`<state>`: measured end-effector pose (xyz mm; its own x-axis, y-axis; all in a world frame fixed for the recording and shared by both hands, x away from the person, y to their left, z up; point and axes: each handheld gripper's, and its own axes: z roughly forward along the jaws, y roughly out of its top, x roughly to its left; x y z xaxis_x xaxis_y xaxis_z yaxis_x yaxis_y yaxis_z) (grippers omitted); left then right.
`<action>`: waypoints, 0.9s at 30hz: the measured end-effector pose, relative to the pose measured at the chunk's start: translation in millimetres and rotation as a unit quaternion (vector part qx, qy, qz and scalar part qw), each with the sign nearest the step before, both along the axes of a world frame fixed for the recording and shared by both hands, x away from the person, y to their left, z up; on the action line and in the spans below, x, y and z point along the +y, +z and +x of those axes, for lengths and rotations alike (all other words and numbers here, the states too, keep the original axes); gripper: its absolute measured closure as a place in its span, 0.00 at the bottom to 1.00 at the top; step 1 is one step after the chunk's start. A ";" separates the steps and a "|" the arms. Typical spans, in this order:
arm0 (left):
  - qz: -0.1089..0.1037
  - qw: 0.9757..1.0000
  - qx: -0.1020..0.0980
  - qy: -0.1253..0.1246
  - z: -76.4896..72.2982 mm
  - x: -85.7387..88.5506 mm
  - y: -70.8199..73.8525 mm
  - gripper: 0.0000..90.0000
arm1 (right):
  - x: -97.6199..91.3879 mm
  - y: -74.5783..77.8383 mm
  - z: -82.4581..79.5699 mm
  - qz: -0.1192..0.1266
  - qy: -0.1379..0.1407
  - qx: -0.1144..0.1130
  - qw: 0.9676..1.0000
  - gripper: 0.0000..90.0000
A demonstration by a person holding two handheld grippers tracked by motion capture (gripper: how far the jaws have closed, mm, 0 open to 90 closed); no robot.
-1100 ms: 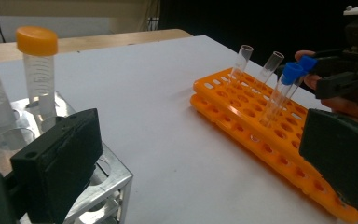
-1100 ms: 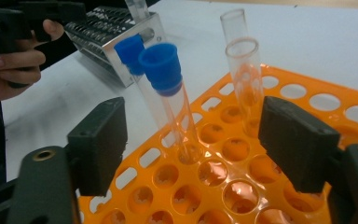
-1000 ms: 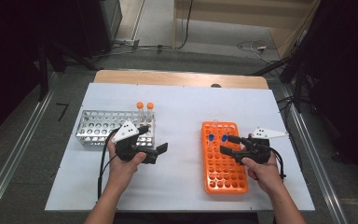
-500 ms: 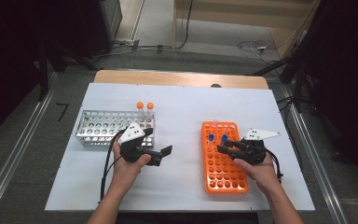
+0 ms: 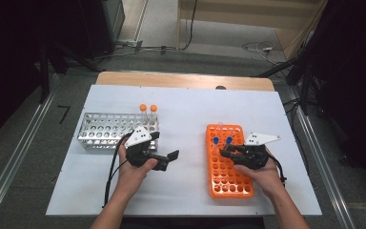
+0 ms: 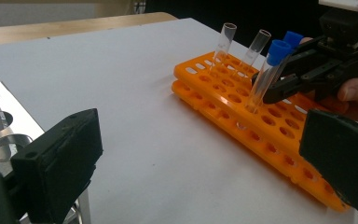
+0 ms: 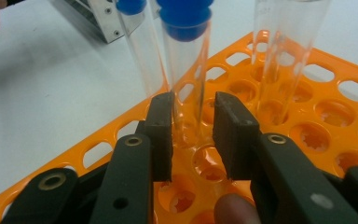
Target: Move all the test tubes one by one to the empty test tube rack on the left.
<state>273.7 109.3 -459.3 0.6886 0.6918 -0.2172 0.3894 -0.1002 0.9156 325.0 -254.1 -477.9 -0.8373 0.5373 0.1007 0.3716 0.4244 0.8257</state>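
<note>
The right gripper (image 7: 193, 135) has just been closing its fingers narrowly around a clear blue-capped tube (image 7: 186, 70) standing in the orange plastic rack (image 5: 228, 183) at the table's right. A tilted pull could jam the tube or lift the rack. The left gripper (image 5: 159, 160) is held wide, empty.

Bare table (image 5: 190, 124) between metal rack (image 5: 102, 132) and orange rack (image 5: 228, 176).

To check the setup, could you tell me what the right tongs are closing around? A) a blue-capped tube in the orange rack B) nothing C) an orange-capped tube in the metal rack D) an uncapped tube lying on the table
A: the right tongs flank a blue-capped tube standing in the orange rack.
</note>
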 end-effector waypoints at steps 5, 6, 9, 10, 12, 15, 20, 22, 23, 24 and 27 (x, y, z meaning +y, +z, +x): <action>0.001 1.000 0.001 -0.003 0.3 -2.2 -0.8 0.00 | 2.3 -0.1 -1.0 -0.008 0.008 -0.011 1.000 0.83; 0.002 1.000 0.002 -0.004 0.4 -2.6 -1.0 0.00 | 2.6 0.0 -1.0 -0.009 0.008 -0.011 1.000 0.83; 0.004 1.000 0.002 -0.005 0.6 -3.5 -1.6 0.00 | 2.0 0.4 -0.6 -0.007 0.010 -0.009 1.000 0.84; 0.004 1.000 0.002 -0.005 0.6 -3.6 -1.7 0.00 | 1.4 0.7 -0.5 -0.002 0.010 -0.006 1.000 0.84; 0.004 1.000 0.002 -0.005 0.6 -3.6 -1.6 0.00 | 0.2 1.9 -0.3 0.003 0.009 -0.008 1.000 0.84; 0.002 1.000 0.001 -0.005 0.3 -3.5 -1.4 0.00 | -1.2 6.2 -1.1 0.010 0.006 -0.014 1.000 0.84; 0.002 1.000 0.000 -0.006 0.0 -3.1 -0.9 0.00 | -6.4 17.0 -2.9 0.040 0.005 -0.011 0.999 0.84; 0.001 1.000 0.000 -0.006 -0.4 -2.9 -0.2 0.00 | -9.4 22.0 -4.2 0.047 0.006 -0.011 0.999 0.84; 0.001 1.000 -0.002 -0.006 -0.5 -2.9 0.3 0.00 | -11.0 24.3 -4.8 0.050 0.007 -0.011 0.999 0.84; 0.001 1.000 -0.002 -0.006 -0.8 -2.9 0.8 0.00 | -12.4 26.3 -5.4 0.054 0.009 -0.011 0.998 0.84; -0.001 1.000 -0.004 -0.006 -1.8 -3.3 3.1 0.00 | -14.8 30.3 -7.4 0.056 0.012 -0.012 0.998 0.84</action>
<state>271.9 106.0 -456.2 0.6990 0.6830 -0.2121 0.3803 -0.1037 0.9190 317.6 -269.0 -447.7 -0.8531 0.5030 0.1384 0.3415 0.3378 0.8771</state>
